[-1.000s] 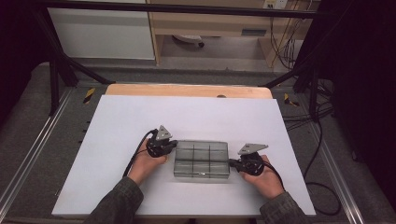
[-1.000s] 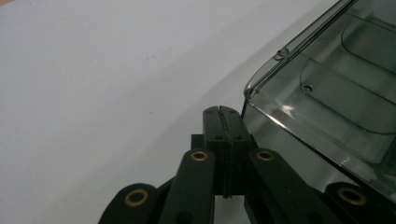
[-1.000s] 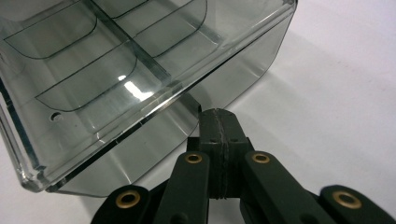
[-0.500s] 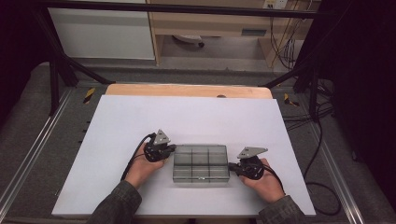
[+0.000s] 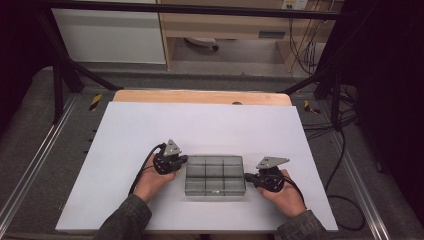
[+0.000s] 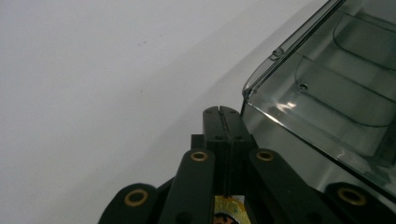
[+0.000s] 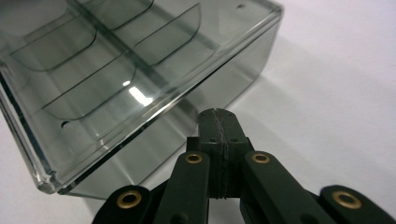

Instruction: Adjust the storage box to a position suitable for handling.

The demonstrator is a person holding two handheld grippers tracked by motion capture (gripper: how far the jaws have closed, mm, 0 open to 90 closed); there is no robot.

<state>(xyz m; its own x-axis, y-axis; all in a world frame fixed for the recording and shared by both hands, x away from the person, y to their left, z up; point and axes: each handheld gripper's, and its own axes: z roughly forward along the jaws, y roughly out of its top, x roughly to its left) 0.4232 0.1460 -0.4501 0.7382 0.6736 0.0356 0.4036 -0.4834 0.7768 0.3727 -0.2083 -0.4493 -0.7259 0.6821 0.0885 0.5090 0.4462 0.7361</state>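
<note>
Clear compartment box (image 5: 215,175) lies flat on the white table (image 5: 125,130), near the person's edge, lid closed. Left tool (image 5: 181,160) sits against the box's left side, jaws clenched, gripping nothing. Right tool (image 5: 248,176) sits against its right side, likewise clenched and empty.

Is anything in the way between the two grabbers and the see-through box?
Nothing visible. The left gripper and the right gripper, both shut, have their tips right up against opposite ends of the clear box, with bare white table around them.
</note>
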